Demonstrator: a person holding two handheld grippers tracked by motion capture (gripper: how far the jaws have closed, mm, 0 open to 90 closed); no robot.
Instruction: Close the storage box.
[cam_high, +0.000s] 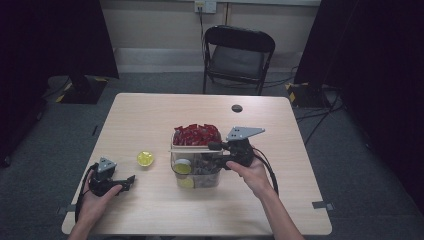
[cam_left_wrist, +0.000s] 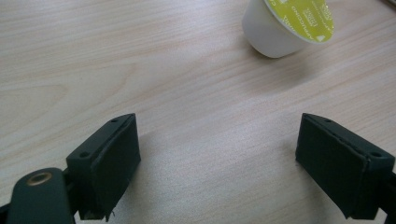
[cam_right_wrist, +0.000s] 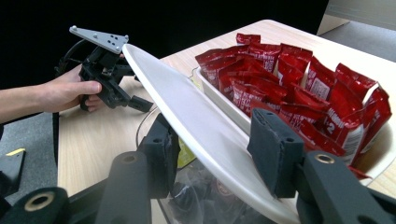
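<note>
On the table (cam_high: 150, 115) stands a clear tub (cam_high: 200, 177) with yellow-lidded capsules and dark items inside. A white tray (cam_right_wrist: 224, 105) heaped with red sachets (cam_right_wrist: 289, 84) sits on top of the tub. My right gripper (cam_right_wrist: 215, 149) is shut on a thin white lid (cam_right_wrist: 187, 107), tilted beside the tray; in the high view the right gripper (cam_high: 214, 154) holds the lid (cam_high: 192, 149) at the tub's top. My left gripper (cam_left_wrist: 217, 158) rests on the wood, open with nothing between its jaws; a lone yellow-lidded capsule (cam_left_wrist: 285, 25) lies beyond it, apart.
The loose capsule (cam_high: 145, 158) lies between the left gripper (cam_high: 131, 180) and the tub. A small black disc (cam_high: 236, 108) marks the table's far side. A black folding chair (cam_high: 239, 55) stands behind the table, with dark curtains at both sides.
</note>
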